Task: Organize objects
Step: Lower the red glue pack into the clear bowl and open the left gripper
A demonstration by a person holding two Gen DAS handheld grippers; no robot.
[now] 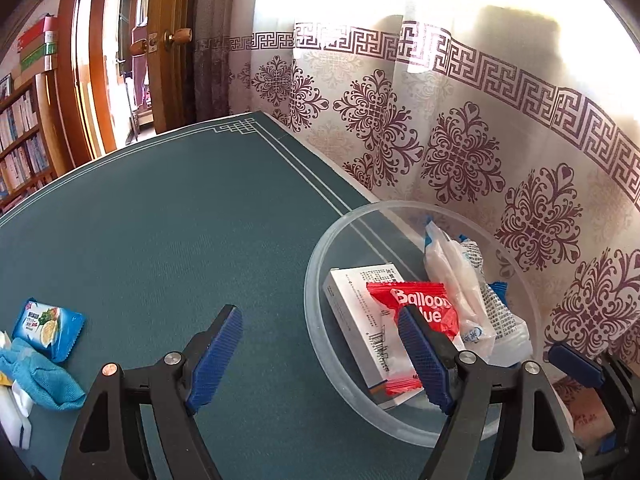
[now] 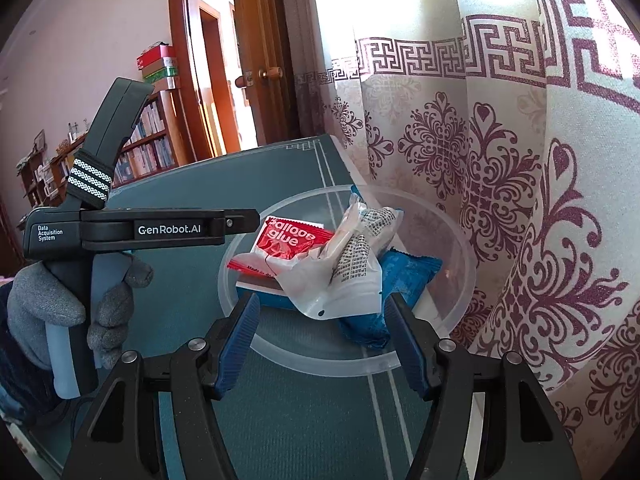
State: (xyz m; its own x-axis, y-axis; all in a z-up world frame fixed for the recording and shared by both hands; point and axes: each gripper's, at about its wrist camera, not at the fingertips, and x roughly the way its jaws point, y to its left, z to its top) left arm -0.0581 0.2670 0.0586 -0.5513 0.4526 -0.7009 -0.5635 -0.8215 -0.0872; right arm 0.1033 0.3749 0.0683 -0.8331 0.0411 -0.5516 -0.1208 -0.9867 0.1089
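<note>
A clear plastic bowl (image 1: 320,344) (image 2: 460,264) stands on the green table mat by the curtain. In it lie a white box (image 1: 352,300), a red "Balloon glue" packet (image 1: 424,304) (image 2: 288,240), a white plastic packet (image 1: 472,300) (image 2: 344,280) and a blue packet (image 2: 408,272). My left gripper (image 1: 320,314) (image 2: 248,220) is open at the bowl's left rim, with nothing between its pads; its right finger hangs over the red packet. My right gripper (image 2: 323,302) is open over the bowl's near rim, its pads pressing on nothing.
At the table's left edge lie a blue snack packet (image 1: 48,328), a blue cloth (image 1: 40,376) and white items (image 1: 20,412). A patterned curtain (image 1: 480,140) hangs right behind the bowl. A gloved hand (image 2: 52,308) holds the left gripper. A wooden door and bookshelves stand beyond.
</note>
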